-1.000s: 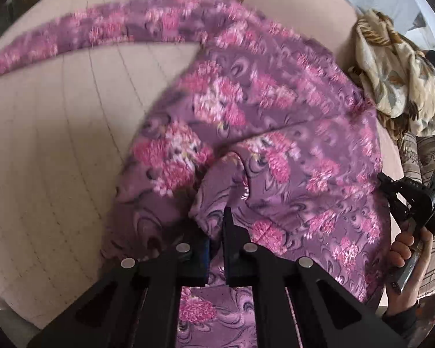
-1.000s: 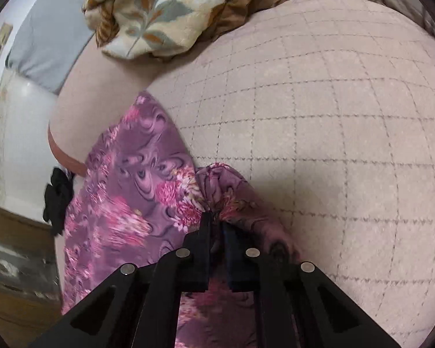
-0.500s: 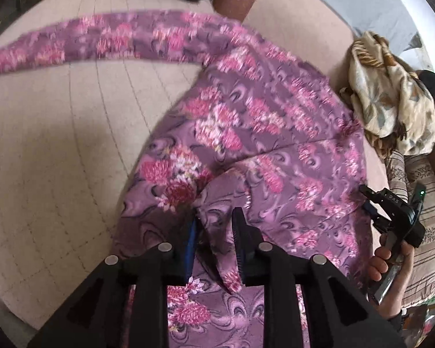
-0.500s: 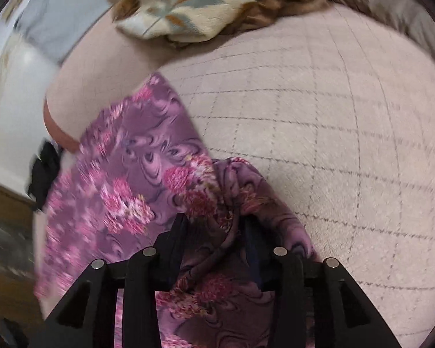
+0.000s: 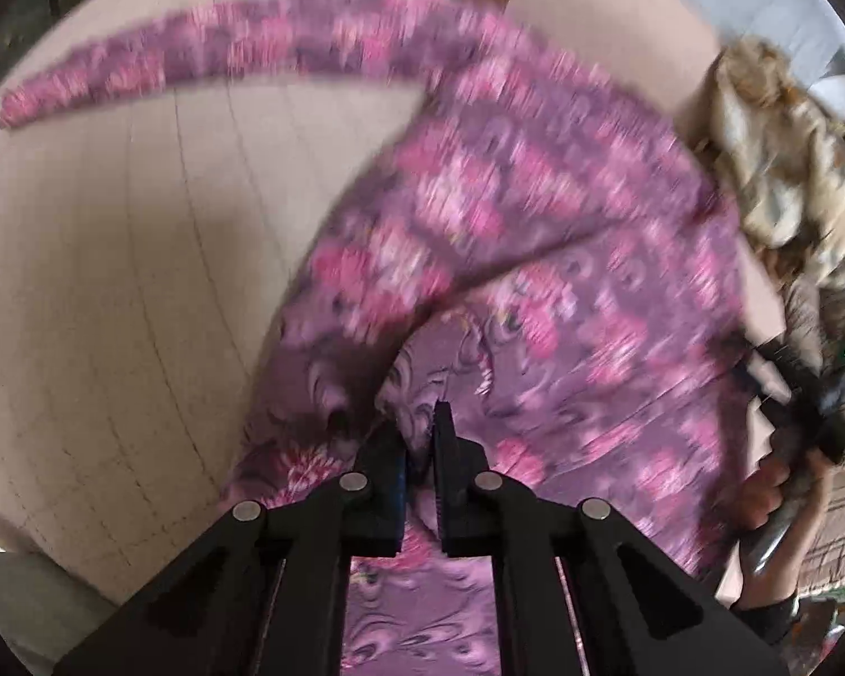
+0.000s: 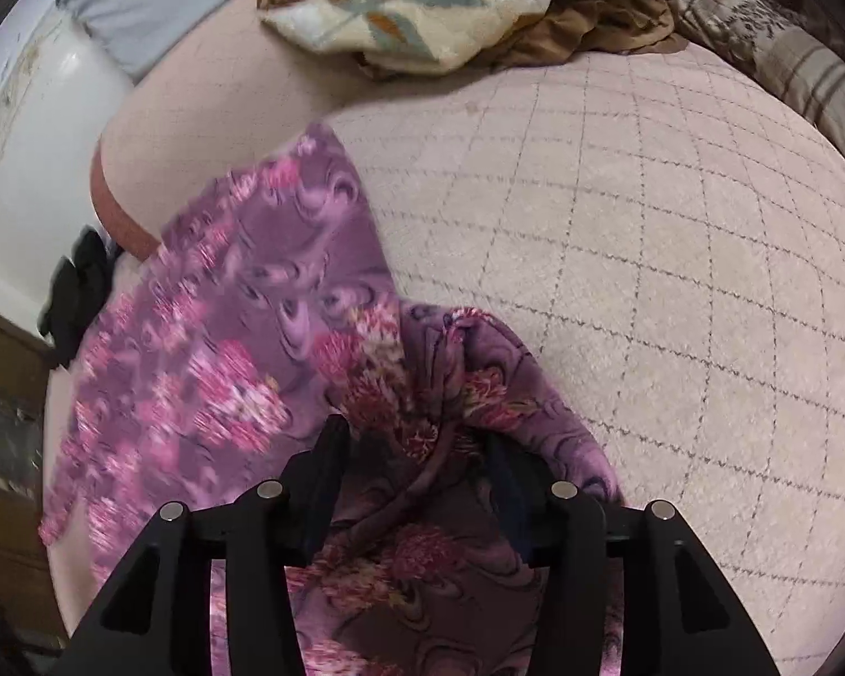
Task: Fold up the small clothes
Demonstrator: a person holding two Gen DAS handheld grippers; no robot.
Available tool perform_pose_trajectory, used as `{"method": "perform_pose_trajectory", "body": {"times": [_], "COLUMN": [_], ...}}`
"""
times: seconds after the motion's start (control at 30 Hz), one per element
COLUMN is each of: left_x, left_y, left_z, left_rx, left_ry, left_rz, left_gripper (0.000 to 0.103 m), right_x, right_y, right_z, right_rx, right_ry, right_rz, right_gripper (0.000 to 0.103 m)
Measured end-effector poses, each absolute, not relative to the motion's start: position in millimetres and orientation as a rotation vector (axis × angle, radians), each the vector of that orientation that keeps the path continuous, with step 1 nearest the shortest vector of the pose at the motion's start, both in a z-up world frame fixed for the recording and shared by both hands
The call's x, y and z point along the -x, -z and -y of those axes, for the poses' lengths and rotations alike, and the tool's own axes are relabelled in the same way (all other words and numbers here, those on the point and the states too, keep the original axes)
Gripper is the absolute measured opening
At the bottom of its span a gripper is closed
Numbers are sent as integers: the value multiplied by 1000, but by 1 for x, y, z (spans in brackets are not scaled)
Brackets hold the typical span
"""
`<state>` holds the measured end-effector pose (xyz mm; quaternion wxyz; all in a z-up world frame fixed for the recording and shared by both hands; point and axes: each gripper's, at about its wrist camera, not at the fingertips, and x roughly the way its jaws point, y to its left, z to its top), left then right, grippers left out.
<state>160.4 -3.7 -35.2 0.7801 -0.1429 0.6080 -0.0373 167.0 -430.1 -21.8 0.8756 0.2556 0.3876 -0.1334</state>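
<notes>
nearest the left wrist camera, the left gripper (image 5: 419,450) is clenched on a bunched ridge of the purple floral-print garment (image 5: 535,236), soft thin fabric with pink flower clusters. the pinch looks thin, only a fold or so between the pads.

over on the right wrist view, the right gripper (image 6: 417,450) has its jaws opening. a gathered hump of the same garment sits between them, but the pads don't look pressed on it, so it reads as let go. the person's hand (image 5: 772,496) around that tool's handle shows at the right edge of the left view.

the garment lies spread on the beige quilted bedcover (image 6: 676,281) with a grid stitch pattern. one long strip of it, a sleeve or tie (too blurred to say), trails off toward the far left.

for doing this step well, probably: the left pinch should stay firm so the fold doesn't slide, and the right gripper should clear the hump before moving, or it'll drag the cloth and rumple the layer. then lay the edge down flat rather than dropping it bunched.

count: one purple garment, two grippers, and farther back one cream leaf-print cloth (image 6: 417,0) heaped on one brown cloth (image 6: 603,28).
</notes>
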Motion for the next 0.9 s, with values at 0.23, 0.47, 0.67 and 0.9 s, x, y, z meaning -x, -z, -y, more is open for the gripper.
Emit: {"method": "perform_pose_trajectory", "body": {"times": [0.23, 0.47, 0.67, 0.9], "left_x": [-148, -162, -221, -232], "left_y": [-16, -19, 4, 45], "left_z": [-1, 19, 66, 86], "left_rx": [195, 112, -49, -166], "left_ry": [15, 146, 347, 292], "left_rz": [-1055, -1094, -1191, -1179], "left_gripper": [38, 40, 68, 40], "right_x": [-176, -146, -231, -371], "right_y": [26, -29, -82, -42], "right_z": [422, 424, 451, 476], "right_rx": [-471, -536, -530, -397], "right_ry": [279, 180, 72, 152], "right_rz": [-830, -647, -724, -963], "right_gripper": [56, 56, 59, 56]}}
